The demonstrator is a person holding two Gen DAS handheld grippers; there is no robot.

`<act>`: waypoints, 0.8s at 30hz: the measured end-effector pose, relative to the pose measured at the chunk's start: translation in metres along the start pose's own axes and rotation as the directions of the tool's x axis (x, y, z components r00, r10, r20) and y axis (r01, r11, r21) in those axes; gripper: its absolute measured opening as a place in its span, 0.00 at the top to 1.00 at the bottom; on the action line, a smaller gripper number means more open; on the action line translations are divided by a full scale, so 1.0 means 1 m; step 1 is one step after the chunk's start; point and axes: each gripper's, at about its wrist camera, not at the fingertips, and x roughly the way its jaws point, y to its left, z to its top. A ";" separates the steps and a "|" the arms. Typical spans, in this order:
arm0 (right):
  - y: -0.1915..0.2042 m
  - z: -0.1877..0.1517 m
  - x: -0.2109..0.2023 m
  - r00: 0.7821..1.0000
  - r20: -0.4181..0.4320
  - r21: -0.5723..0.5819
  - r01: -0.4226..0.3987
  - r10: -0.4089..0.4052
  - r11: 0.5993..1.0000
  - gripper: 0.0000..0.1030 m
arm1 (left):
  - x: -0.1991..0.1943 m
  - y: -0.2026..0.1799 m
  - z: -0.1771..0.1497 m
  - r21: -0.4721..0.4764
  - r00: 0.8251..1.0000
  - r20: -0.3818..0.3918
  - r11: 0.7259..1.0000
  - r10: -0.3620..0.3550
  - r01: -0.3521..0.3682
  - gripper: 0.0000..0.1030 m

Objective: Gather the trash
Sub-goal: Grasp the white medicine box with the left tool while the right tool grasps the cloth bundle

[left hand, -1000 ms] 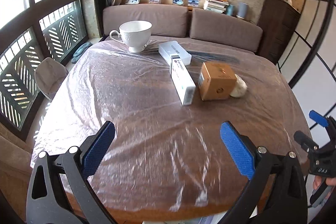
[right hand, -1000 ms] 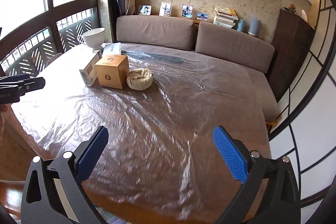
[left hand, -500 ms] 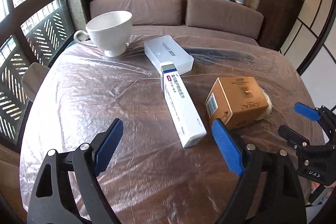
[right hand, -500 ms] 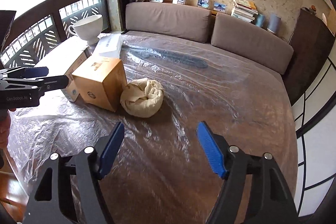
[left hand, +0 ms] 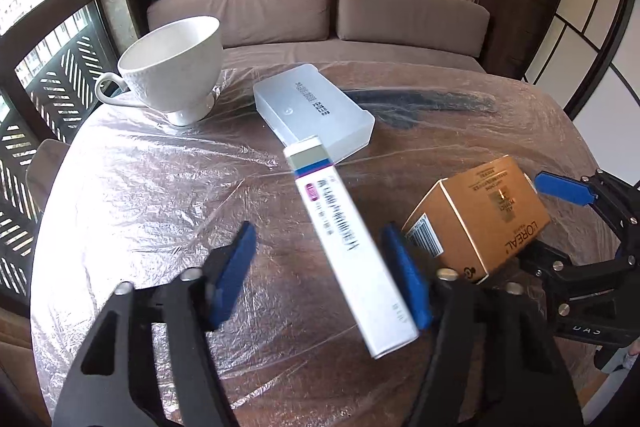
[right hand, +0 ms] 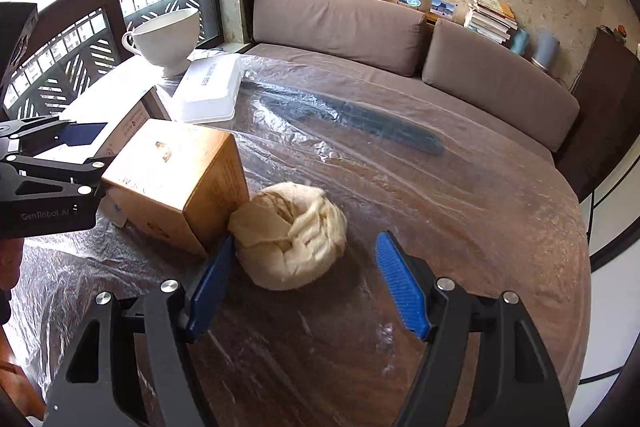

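Plastic-covered table (left hand: pixel 160 187): left gripper (left hand: pixel 320 275) gapes wide around a long white box (left hand: pixel 352 259); right gripper (right hand: pixel 304 287) gapes around crumpled paper (right hand: pixel 288 235), neither gripping.

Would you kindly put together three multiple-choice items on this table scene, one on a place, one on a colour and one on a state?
1. Where does the crumpled beige wad lie?
A. inside the cup
B. beside the brown carton, ahead of the right gripper
C. on the sofa

2. What colour is the cup?
A. white
B. red
C. black

3. How do the left gripper's jaws stand?
A. shut on the cup
B. shut on the clear lidded box
C. open, with the long white box between them

Answers: 1 B, the wad sits against the brown carton, just beyond the right gripper. 2 A, the cup is plain white. 3 C, the left gripper shows a wide gap, and the long white box runs through it.
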 end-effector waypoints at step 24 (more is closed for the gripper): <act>0.002 -0.014 -0.026 0.997 0.048 0.099 -0.057 0.052 0.993 0.51 | -0.007 0.018 -0.012 -0.055 0.994 0.003 0.992 -0.112 0.112 0.81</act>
